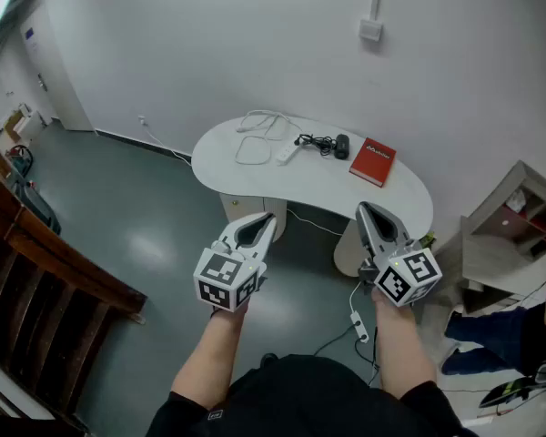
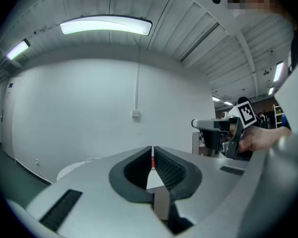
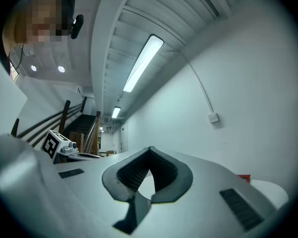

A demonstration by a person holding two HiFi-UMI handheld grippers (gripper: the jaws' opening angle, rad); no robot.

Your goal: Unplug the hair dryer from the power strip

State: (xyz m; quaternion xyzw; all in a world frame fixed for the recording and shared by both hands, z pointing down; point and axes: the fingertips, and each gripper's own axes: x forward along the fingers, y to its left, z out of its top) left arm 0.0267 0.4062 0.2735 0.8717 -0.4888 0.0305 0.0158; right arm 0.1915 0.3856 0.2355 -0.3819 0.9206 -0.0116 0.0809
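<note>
- My left gripper is held out in front of me on a bare left forearm. It points about level toward the white table and the wall behind it.
- In the left gripper view its jaws are pressed together, with only a hairline slit between the ribbed pads. Nothing is between them.
- My right gripper is held out the same way on the right forearm, with its nose tipped very slightly upward.
- In the right gripper view its jaws meet at the tips and hold nothing.
- The two grippers sit side by side, well apart from each other. Both hang in the air over the grey floor, short of the table's near edge.
- The marker cubes face up toward my head camera, and my hands are tucked beneath them.
- The hair dryer is a small black shape near the middle of the tabletop, with its black cord bunched just to its left.
- The white power strip lies just beyond that cord, and a white cable loops off to its left.
- From here I cannot tell whether the plug is seated in the strip.
- A red book lies just right of the dryer.
- Both grippers are well apart from everything on the table.
</note>
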